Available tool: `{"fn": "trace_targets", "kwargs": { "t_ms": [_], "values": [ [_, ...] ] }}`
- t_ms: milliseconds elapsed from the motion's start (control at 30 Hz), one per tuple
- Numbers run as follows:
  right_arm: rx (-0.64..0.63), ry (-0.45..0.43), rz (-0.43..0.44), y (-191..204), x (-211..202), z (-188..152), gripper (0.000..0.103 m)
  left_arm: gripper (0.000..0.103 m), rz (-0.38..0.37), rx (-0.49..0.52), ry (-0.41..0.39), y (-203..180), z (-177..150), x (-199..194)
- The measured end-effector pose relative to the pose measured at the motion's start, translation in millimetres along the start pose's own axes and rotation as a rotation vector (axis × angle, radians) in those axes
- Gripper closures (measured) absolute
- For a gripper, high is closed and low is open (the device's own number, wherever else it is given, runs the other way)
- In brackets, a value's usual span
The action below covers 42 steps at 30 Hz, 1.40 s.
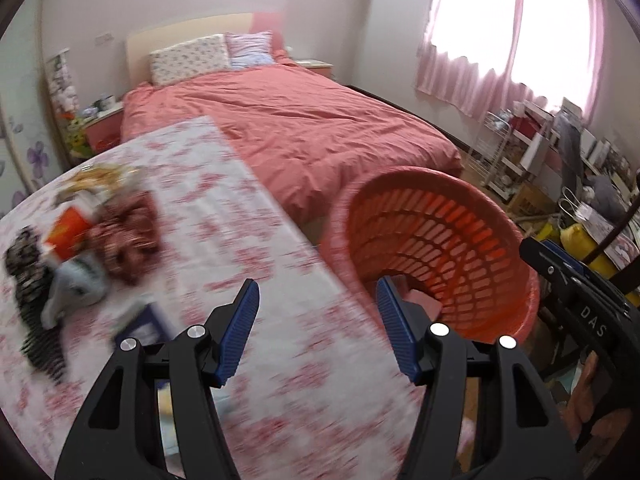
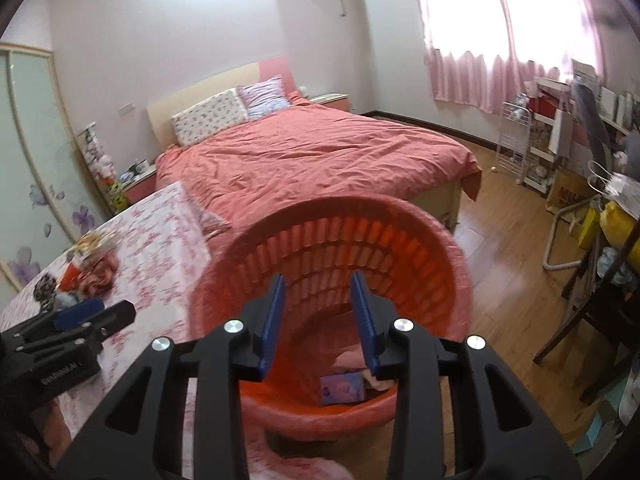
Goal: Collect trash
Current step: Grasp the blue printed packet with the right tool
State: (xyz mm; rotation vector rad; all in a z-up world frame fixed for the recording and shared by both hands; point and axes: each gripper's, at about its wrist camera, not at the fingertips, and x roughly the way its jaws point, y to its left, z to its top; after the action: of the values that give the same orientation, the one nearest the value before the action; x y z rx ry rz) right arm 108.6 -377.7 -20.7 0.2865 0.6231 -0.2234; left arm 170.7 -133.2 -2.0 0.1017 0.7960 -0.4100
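A blurred heap of trash [image 1: 80, 248] lies at the left on the table's floral cloth [image 1: 260, 240]: an orange box, crumpled wrappers and dark patterned pieces. My left gripper [image 1: 318, 308] hovers open and empty above the table's right edge, well to the right of the heap. Beside the table stands a red slatted basket [image 2: 340, 240]. Over its mouth my right gripper [image 2: 319, 292] is open with nothing between the pads. At the bottom of the basket lie a purple packet [image 2: 344, 388] and a pink piece [image 2: 352, 358]. The right wrist view also catches the left gripper [image 2: 80, 320] and the heap [image 2: 86, 272].
A bed with a coral cover [image 2: 320, 152] stands behind the table and basket. Cluttered shelves and a wire rack [image 2: 516, 140] line the right wall under the window. A dark chair [image 2: 592, 312] sits at the right on the wooden floor. A blue-edged flat thing [image 1: 148, 324] lies near the left fingers.
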Motion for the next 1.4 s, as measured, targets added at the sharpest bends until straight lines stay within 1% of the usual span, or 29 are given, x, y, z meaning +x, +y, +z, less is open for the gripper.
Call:
{"fn": "trace_targets", "kwargs": {
  "t_ms": [167, 267, 500, 633, 667, 767, 800, 967, 1100, 1200, 1267, 1333, 1400],
  "values": [
    [-0.061, 0.021, 0.062, 43.2, -3.5, -6.0, 0.068, 0.042, 0.066, -0.056, -0.022, 38.9, -7.6, -21.3],
    [-0.117, 0.048, 0.111, 79.4, -2.1, -13.2, 0.067, 0.042, 0.108, -0.093, -0.027, 64.1, -14.6, -32.1],
    [-0.212, 0.107, 0.21, 148.5, 4.4, -31.7, 0.067, 0.04, 0.195, -0.205, -0.026, 130.2, -34.3, -49.5],
    [-0.249, 0.139, 0.255, 182.0, 10.2, -40.2, 0.067, 0.04, 0.244, -0.249, -0.026, 161.3, -45.9, -59.4],
    [-0.256, 0.146, 0.263, 188.5, 11.6, -41.9, 0.066, 0.04, 0.251, -0.257, -0.026, 166.7, -47.9, -60.9],
    [-0.285, 0.168, 0.281, 208.1, 16.9, -47.5, 0.058, 0.04, 0.272, -0.287, -0.024, 186.7, -56.8, -66.4],
    [-0.3, 0.18, 0.278, 215.6, 20.6, -50.5, 0.057, 0.04, 0.28, -0.298, -0.023, 193.2, -59.6, -68.3],
    [-0.35, 0.241, 0.259, 232.3, 37.6, -64.6, 0.052, 0.04, 0.291, -0.328, -0.019, 211.3, -67.7, -73.5],
    [-0.359, 0.248, 0.247, 234.6, 40.2, -71.0, 0.051, 0.04, 0.294, -0.345, -0.016, 220.1, -72.5, -75.7],
    [-0.344, 0.268, 0.262, 234.1, 43.1, -70.8, 0.051, 0.04, 0.295, -0.359, -0.013, 225.0, -75.7, -76.4],
    [-0.356, 0.262, 0.237, 235.8, 45.4, -72.0, 0.042, 0.04, 0.295, -0.367, -0.012, 228.3, -77.1, -77.0],
    [-0.355, 0.261, 0.226, 235.3, 46.9, -72.2, 0.039, 0.04, 0.298, -0.376, -0.01, 231.6, -79.4, -78.2],
    [-0.346, 0.271, 0.231, 233.9, 48.5, -71.5, 0.039, 0.04, 0.302, -0.383, -0.008, 234.6, -81.7, -79.7]
  ]
}}
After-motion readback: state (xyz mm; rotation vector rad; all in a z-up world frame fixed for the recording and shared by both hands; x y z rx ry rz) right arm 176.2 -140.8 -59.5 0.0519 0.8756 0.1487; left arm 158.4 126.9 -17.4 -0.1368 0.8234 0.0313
